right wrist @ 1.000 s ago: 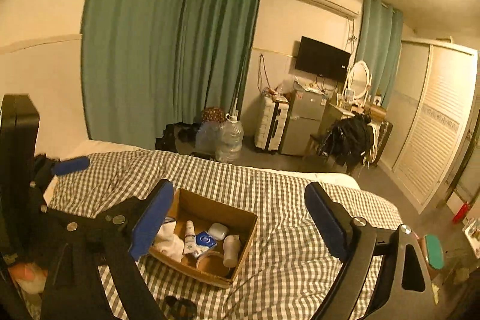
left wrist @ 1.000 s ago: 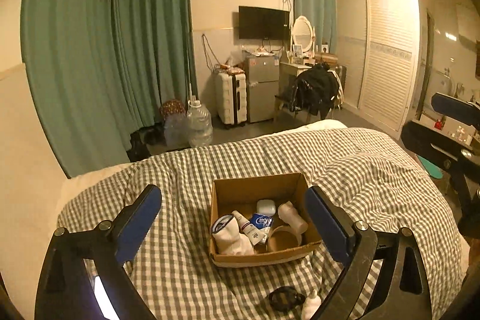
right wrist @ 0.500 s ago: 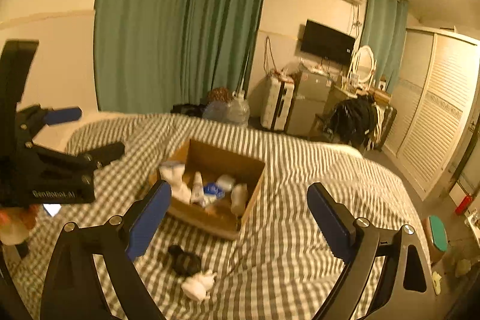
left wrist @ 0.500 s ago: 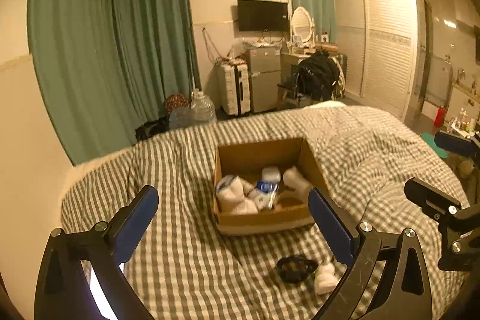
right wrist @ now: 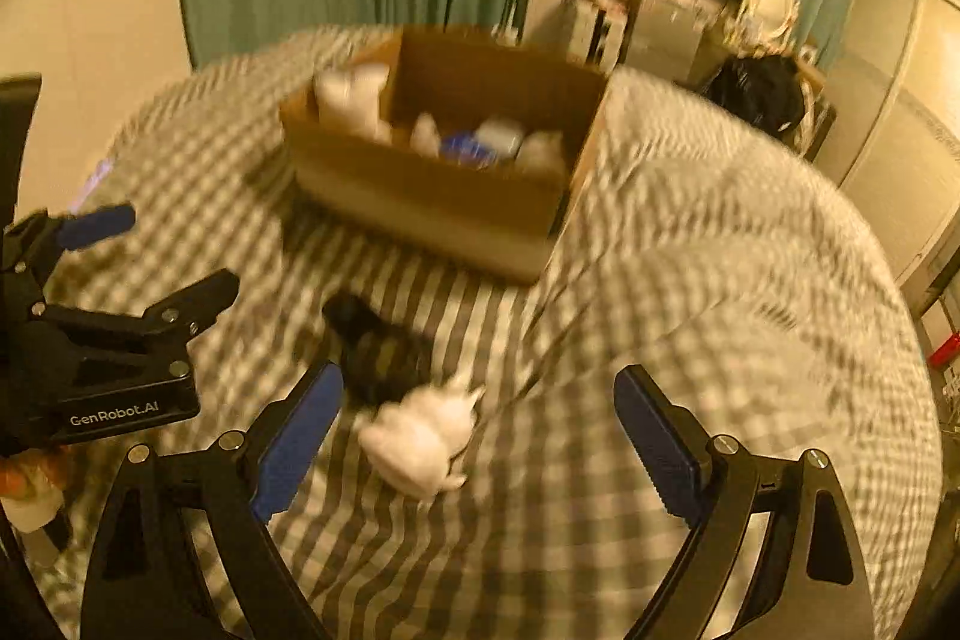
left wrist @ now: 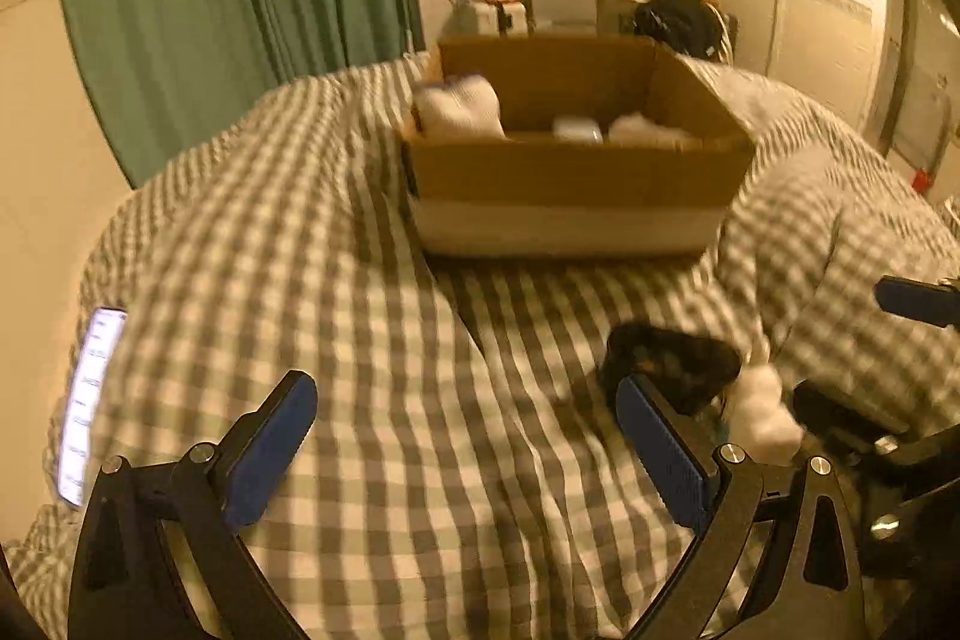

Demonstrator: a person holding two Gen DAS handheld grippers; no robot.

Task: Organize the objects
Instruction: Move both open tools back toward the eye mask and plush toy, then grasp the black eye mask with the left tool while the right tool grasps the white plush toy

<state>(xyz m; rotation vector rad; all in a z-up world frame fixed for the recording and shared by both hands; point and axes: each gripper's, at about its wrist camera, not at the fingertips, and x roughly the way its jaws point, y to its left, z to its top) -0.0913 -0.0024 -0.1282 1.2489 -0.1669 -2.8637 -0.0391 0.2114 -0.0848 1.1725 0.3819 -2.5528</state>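
Both grippers lower, fingers (right wrist: 300, 430) wide, empty.

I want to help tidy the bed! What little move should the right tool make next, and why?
Probably lower the right tool onto the white thing. Its fingers are wide open and empty, the white thing lies loose on the blanket beside the black thing, and both are outside the box.
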